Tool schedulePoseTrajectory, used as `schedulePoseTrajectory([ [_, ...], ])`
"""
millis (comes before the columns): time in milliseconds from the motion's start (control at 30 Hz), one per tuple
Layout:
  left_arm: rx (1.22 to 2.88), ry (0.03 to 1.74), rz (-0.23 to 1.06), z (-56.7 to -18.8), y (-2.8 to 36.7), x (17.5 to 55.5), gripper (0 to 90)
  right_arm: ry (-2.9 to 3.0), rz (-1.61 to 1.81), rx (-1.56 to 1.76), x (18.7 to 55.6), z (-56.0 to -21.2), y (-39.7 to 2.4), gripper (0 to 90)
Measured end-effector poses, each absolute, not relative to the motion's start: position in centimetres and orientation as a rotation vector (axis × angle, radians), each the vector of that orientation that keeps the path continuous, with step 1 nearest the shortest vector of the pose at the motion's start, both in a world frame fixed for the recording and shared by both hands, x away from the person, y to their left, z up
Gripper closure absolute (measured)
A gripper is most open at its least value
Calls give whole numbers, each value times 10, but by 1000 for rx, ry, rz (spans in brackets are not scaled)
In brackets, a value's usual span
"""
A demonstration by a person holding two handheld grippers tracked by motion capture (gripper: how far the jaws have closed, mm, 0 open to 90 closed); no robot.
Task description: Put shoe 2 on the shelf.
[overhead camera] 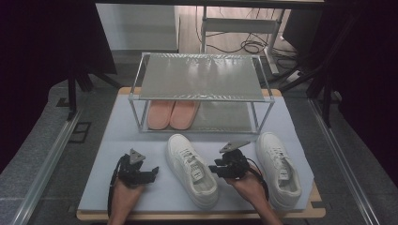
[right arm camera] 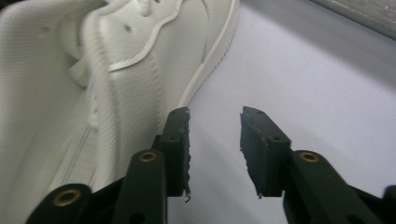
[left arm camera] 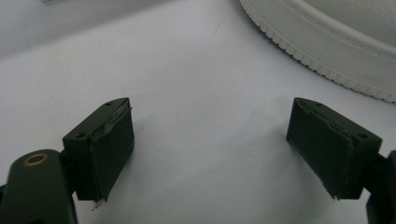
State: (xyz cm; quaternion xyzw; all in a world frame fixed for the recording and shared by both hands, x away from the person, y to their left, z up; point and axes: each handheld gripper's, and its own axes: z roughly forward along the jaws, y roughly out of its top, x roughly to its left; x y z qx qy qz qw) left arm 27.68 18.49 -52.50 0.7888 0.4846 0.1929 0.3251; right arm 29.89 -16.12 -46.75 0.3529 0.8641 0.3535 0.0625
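Left white sneaker (overhead camera: 191, 169) lying on the pale surface (overhead camera: 117, 140) between the two tools, toe towards the rack (overhead camera: 202, 91), a small dark tongue label too tiny to read. Right tool (overhead camera: 217, 168) released just beside its heel, nothing gripped; left tool (overhead camera: 151, 172) spread wide, empty. Second white sneaker (overhead camera: 278, 168) further right; pink slippers (overhead camera: 172, 114) on the rack's lower shelf.

Bare forearms, no sleeves, carry two black grippers: the left gripper (overhead camera: 151, 174) and right gripper (overhead camera: 214, 168), each topped by a grey three-cornered plate, trailing a black cable. Brass-ringed screw holes mark blocky black fingers (right arm camera: 180, 140).
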Motion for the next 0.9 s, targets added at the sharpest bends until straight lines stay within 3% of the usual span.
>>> schedulePoseTrajectory([
  [400,2068,1269,509,-525,185,277,151,2635,1056,1086,274,-443,-176,511],
  [633,2084,1263,510,-524,185,276,151,2676,1066,1026,268,-433,-167,513],
  [900,2082,1263,511,-525,185,276,151,2720,1022,1036,274,-447,-150,548],
])
